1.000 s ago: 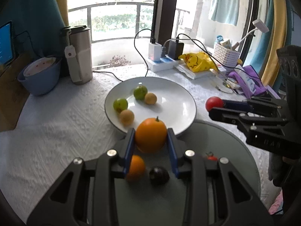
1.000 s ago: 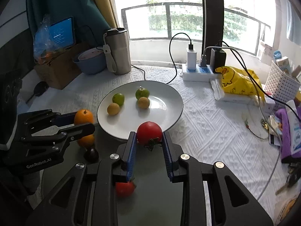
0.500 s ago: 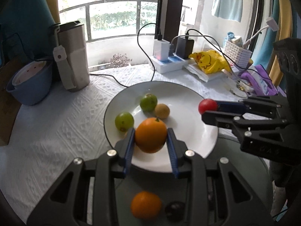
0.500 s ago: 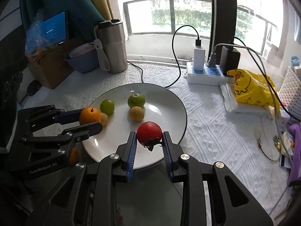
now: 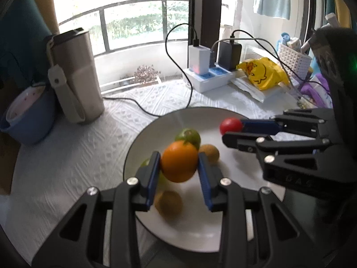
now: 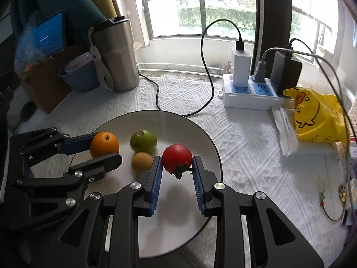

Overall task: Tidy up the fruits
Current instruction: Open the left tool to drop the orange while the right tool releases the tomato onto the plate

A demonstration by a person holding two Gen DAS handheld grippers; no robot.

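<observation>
My left gripper (image 5: 179,165) is shut on an orange (image 5: 179,161) and holds it above the left half of the white plate (image 5: 234,189); it also shows in the right wrist view (image 6: 104,148). My right gripper (image 6: 176,164) is shut on a red tomato (image 6: 177,158) above the plate (image 6: 200,134); the tomato also shows in the left wrist view (image 5: 230,126). On the plate lie a green fruit (image 6: 143,141), a small yellow-brown fruit (image 6: 142,162), another yellow-brown fruit (image 5: 168,204) and a second green one (image 5: 146,163), partly hidden by my left fingers.
A steel tumbler (image 6: 116,55) and a blue bowl (image 6: 80,73) stand at the back left. A power strip with chargers (image 6: 252,89) and its black cable (image 6: 205,71) lie behind the plate. A yellow bag (image 6: 316,116) is at the right.
Both grippers have moved forward from the dark round mat to over the plate, each still holding its fruit. The orange and dark fruit left on the mat have passed out of view.
</observation>
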